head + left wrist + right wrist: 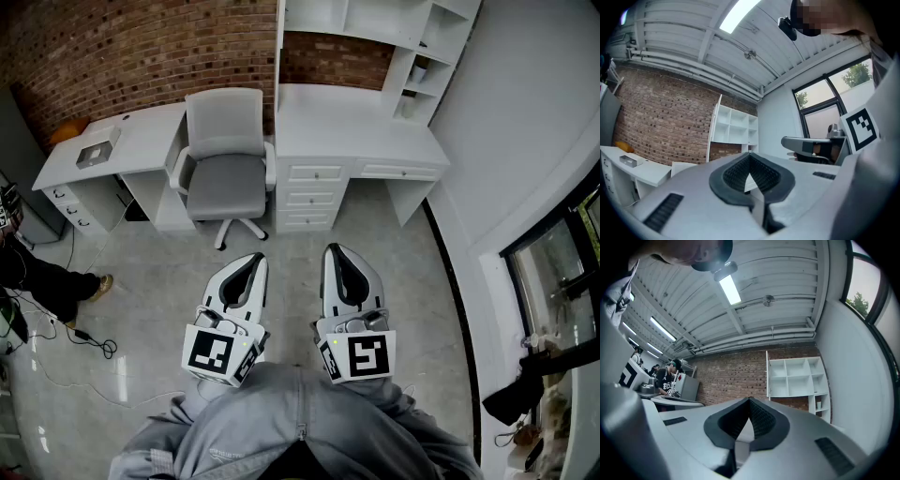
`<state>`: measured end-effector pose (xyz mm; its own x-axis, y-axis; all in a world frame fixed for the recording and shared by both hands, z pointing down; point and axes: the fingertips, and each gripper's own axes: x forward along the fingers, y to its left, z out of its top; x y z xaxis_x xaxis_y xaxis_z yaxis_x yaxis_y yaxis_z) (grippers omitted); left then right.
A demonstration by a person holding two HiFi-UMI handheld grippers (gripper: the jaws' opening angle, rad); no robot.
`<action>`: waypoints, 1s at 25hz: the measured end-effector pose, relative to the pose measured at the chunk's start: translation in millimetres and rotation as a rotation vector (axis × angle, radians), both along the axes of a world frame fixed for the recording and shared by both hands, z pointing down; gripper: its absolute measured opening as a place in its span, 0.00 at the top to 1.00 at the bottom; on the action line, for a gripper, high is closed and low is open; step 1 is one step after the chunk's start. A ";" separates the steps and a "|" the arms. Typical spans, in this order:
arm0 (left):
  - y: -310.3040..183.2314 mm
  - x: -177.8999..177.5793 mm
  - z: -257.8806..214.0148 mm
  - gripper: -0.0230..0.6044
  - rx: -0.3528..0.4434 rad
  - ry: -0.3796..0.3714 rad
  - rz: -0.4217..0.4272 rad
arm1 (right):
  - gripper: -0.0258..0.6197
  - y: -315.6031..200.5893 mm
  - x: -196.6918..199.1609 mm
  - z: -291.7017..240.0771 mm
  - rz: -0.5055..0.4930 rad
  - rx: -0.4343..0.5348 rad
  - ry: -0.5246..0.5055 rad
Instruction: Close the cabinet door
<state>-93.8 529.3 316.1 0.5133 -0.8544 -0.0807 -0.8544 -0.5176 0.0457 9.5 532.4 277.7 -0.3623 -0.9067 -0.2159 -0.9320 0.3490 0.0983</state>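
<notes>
The floor point(141, 309) is smooth, glossy grey, and thin dark cables point(89, 342) trail across it to the left of the left hand-held gripper point(251, 258). Ahead of both grippers runs a rough red-brown brick wall point(122, 47). Two matte white benches stand against it: one bench point(141, 141) ahead and to the left, the other bench point(347, 127) straight ahead of the right hand-held gripper point(336, 249), with a stack of flat-fronted drawers point(314, 192) under it. A grey padded office chair point(225, 159) on a star base sits between them.

Above the right-hand bench rises a white cabinet point(794, 376) of square open compartments. Its door point(767, 376) – a thin flat white panel at the cabinet's left side – appears to stand swung out, edge-on toward the grippers and well apart from both.

To the right of the right gripper, a plain white wall curves round to a dark-framed window point(562, 262).

Each gripper is smooth grey plastic with ribbed black pads and carries a black-and-white marker cube. Both have their jaws closed with nothing between them.
</notes>
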 end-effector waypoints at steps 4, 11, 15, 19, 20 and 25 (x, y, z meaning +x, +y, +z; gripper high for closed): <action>-4.1 5.0 2.7 0.96 0.007 -0.002 0.004 | 0.92 -4.8 3.6 0.1 -0.005 -0.004 0.001; -8.9 15.1 -0.5 0.96 -0.005 -0.006 -0.029 | 0.92 -10.2 15.4 0.3 -0.021 -0.004 -0.001; -9.0 22.8 -1.0 0.96 -0.003 -0.007 -0.045 | 0.92 -11.9 26.5 -1.8 -0.032 0.003 -0.035; -5.8 29.2 6.0 0.96 -0.004 -0.003 -0.057 | 0.92 -12.7 35.8 5.5 -0.049 -0.009 -0.057; -4.9 31.3 8.9 0.96 0.001 -0.003 -0.052 | 0.92 -13.3 36.3 8.8 -0.057 -0.017 -0.059; -7.7 35.8 12.4 0.96 0.007 -0.011 -0.050 | 0.92 -17.9 35.0 14.5 -0.087 -0.027 -0.065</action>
